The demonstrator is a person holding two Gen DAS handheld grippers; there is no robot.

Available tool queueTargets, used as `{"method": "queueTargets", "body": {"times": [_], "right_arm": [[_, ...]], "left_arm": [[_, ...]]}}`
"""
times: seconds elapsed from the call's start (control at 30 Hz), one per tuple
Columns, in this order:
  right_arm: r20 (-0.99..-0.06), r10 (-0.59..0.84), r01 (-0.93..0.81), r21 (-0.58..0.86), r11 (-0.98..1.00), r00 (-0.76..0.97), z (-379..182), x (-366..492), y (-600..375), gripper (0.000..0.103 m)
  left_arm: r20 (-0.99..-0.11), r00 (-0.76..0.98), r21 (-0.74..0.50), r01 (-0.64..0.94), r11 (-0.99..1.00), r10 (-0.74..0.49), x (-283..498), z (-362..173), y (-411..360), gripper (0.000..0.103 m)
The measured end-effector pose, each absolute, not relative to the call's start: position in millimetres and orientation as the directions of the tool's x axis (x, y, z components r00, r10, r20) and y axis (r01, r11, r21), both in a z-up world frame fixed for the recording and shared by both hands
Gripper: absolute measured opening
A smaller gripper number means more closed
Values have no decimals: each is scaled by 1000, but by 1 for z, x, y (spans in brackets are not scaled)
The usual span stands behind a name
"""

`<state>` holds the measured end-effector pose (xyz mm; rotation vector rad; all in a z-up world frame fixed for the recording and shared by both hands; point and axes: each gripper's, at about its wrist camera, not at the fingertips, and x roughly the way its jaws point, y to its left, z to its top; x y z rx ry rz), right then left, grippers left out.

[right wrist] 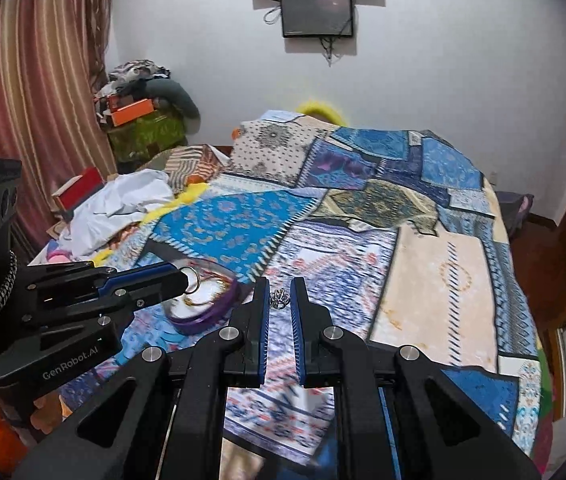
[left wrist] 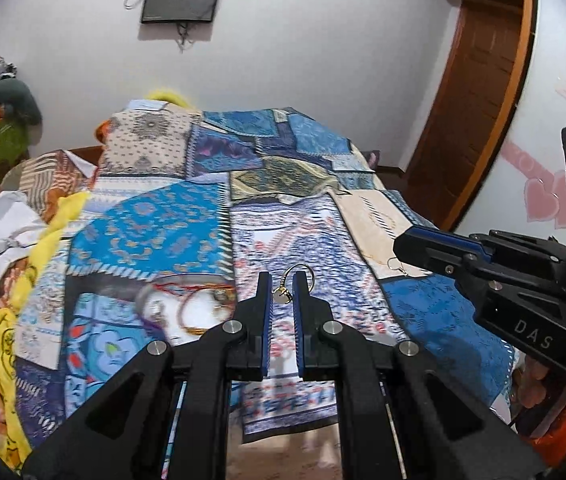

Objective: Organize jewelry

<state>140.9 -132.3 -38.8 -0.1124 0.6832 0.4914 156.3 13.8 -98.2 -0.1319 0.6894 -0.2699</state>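
Observation:
My left gripper [left wrist: 283, 294] is shut on a gold hoop earring [left wrist: 298, 280] with a small charm, held above the patchwork bedspread [left wrist: 187, 224]. A white bowl with a purple rim [left wrist: 187, 308] holding bangles and threads lies just left of it; it also shows in the right wrist view [right wrist: 207, 302]. My right gripper [right wrist: 280, 298] is shut on a small silver earring [right wrist: 279, 297]. In the left wrist view the right gripper [left wrist: 403, 256] is at the right with a thin wire earring hanging under its tip. The left gripper [right wrist: 185, 278] hovers over the bowl.
The bedspread [right wrist: 423, 280] covers the whole bed. Crumpled white and yellow cloths [left wrist: 7, 232] lie at the left edge. A pile of clothes and an orange box [right wrist: 131, 114] stand by the striped curtain. A wooden door [left wrist: 471, 100] is at the right.

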Motion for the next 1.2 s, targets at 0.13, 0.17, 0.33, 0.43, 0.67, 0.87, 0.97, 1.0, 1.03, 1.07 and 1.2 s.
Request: {"method": "queueTargets", "body": {"times": [0.13,0.17,0.33,0.43,0.67,0.87,0.97,1.0,1.03,1.07,1.2], "right_arm": [[-633,433,-503,78,861,642,-43,141,-112,9],[-635,440,-512,81,855,634,-45,141,-107,9],[-647,471,-551,93,829,600,-54,146,-84,9],[-653,482,-567,97,818,584,-58,151,-72,9],[-671,487,-588,93,803,559,-66,169,-51,9],[-703,478,-606,84,791,527,-79,184,-37,9],[-728,471,-611,91,787,498,-90,191,-32,9],[-733,470,-612,94,785,491,-93,192,-32,9],[-739,469,-613,98,784,483,-95,193,-31,9],[-748,469,-613,106,783,470,-99,195,-31,9],[-768,465,-605,129,786,441,-109,203,-31,9]], "left_arm": [[-613,749,-203,160,966,-253,152,-100,36,8],[-613,750,-203,152,967,-246,151,-100,39,8],[-623,754,-206,101,973,-210,150,-108,61,8],[-630,752,-212,76,974,-196,153,-115,72,8],[-647,737,-233,54,971,-196,169,-131,87,8],[-666,713,-252,61,966,-219,189,-149,89,8],[-679,696,-267,64,962,-235,200,-159,88,8],[-683,689,-274,66,960,-242,203,-162,88,8],[-685,686,-276,67,959,-245,205,-165,88,8],[-689,681,-279,69,958,-249,207,-167,87,8],[-700,664,-286,74,955,-261,211,-174,85,8]]}}
